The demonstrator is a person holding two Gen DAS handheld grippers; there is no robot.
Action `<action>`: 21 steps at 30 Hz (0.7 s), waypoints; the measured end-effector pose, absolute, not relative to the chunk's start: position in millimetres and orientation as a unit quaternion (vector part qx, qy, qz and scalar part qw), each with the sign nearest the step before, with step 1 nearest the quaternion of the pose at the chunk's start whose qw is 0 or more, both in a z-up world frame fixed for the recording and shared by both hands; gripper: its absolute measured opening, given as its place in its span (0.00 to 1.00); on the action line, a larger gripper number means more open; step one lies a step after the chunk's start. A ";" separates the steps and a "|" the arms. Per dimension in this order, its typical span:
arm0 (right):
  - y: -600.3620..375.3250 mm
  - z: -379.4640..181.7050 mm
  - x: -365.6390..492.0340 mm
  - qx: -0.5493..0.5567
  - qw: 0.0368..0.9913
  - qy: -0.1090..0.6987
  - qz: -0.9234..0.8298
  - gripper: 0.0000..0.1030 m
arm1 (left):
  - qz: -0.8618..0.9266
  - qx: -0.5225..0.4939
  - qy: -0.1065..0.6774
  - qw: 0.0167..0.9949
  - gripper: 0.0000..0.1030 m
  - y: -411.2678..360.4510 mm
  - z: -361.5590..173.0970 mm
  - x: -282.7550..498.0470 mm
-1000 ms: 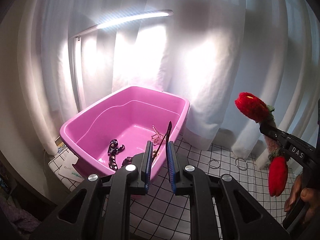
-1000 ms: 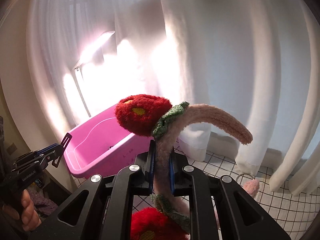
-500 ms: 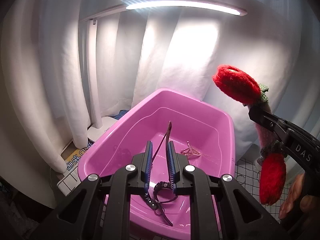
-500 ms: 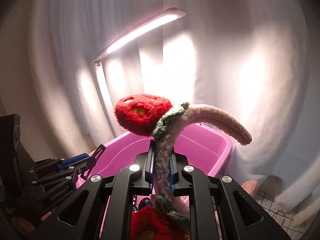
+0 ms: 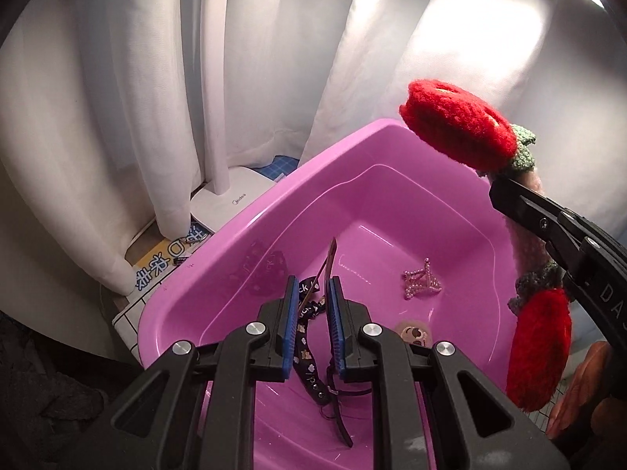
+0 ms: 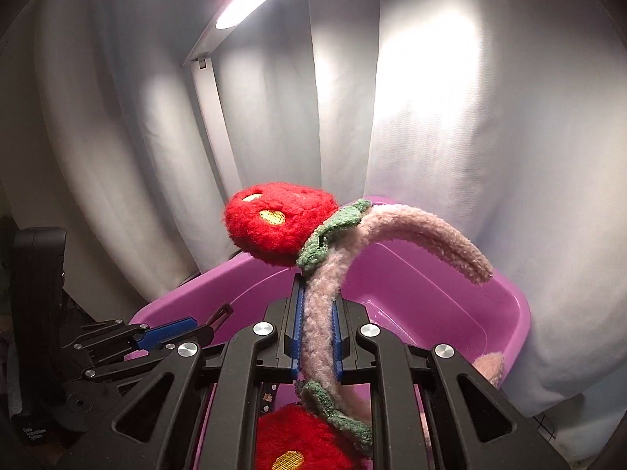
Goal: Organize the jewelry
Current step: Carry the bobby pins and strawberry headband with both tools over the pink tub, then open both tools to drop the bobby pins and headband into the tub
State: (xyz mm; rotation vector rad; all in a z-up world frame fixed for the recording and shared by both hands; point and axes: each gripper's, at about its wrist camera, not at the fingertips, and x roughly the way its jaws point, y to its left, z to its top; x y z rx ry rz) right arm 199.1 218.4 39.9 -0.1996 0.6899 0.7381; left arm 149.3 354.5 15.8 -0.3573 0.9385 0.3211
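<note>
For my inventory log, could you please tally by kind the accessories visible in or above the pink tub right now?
Fuzzy pink headband with red knitted flowers, held in the right gripper: 1
Thin dark strap between the fingers of the left gripper: 1
Black printed ribbon band on the floor of the pink plastic tub: 1
Pink beaded crown piece: 1
Round bear-face charm: 1
Total: 5

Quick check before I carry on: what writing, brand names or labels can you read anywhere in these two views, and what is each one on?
"Midea": white lamp base.
"DA...", cut off by the frame edge: right gripper body.
"ck", partial: black printed strap in the pink tub.
Large blue characters, upside down: sheet beside the tub.
Small print on the left gripper body: too blurred to read.
</note>
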 end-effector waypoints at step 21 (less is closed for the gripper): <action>248.6 0.0 240.7 -0.139 0.815 0.459 0.325 0.11 | 0.152 -0.218 0.572 0.776 0.18 365.9 -37.9 177.2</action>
